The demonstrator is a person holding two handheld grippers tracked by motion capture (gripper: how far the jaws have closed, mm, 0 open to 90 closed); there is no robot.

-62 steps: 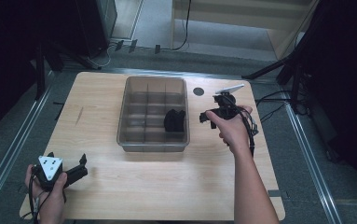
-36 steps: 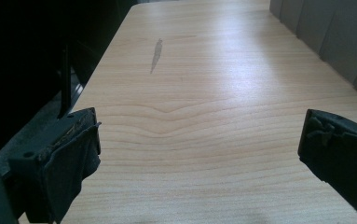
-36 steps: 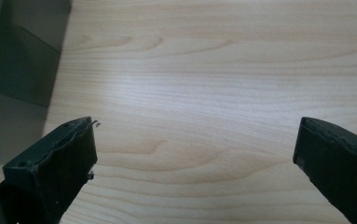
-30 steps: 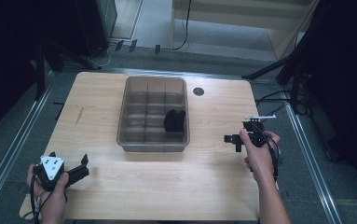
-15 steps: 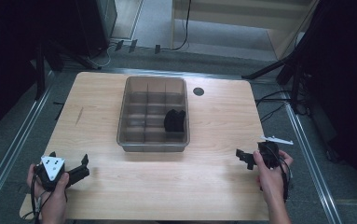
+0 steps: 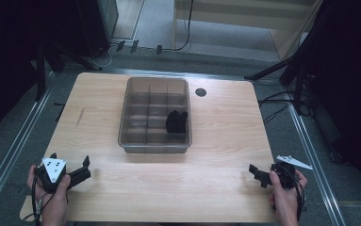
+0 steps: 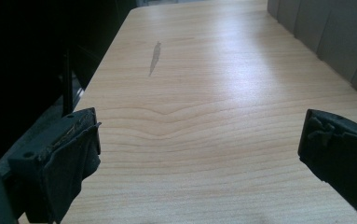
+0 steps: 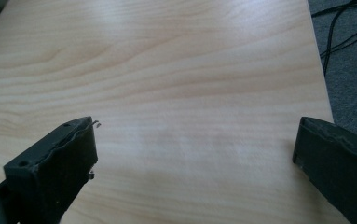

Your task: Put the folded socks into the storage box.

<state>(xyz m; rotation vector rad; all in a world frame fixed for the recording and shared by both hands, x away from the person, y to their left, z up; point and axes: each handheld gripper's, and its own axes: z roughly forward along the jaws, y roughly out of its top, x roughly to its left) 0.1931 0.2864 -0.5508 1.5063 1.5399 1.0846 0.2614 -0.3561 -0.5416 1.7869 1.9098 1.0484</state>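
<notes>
Left gripper [image 6: 85, 165] held low at the near left corner of the wooden table [image 6: 225, 122], jaws spread wide apart, nothing between them. Grey three-cornered plate seen on top of it in the high view, hand wrapped around the body beneath. Left gripper [image 7: 199, 154] in its own view pointed along bare tabletop, both black jaws far apart at the frame edges; a thin dark streak [image 7: 154, 58] marked on the wood ahead, and the grey wall of the bin [image 7: 325, 37] at upper right.

Right gripper [image 6: 256, 174] held low at the near right corner of the table, close to the right edge, jaws likewise apart and empty. Right gripper [image 8: 195, 158] in its own view aimed over plain wood, jaws standing wide; table edge and grey floor with cables [image 8: 348, 28] at upper right.

Grey translucent bin [image 6: 132, 96] standing at mid-table, toward the far side, divided into a grid of compartments. Black object [image 6: 176, 121] lying inside the bin, in the right-hand column, in a compartment toward the near end; exact nature not discernible at this size. Object well apart from both grippers; bin between the two grippers in left-right terms but farther up the table.

Small dark round hole [image 6: 201, 92] in the tabletop just right of the bin's far corner. Table flanked by metal rails [image 6: 310, 150] on either side.
</notes>
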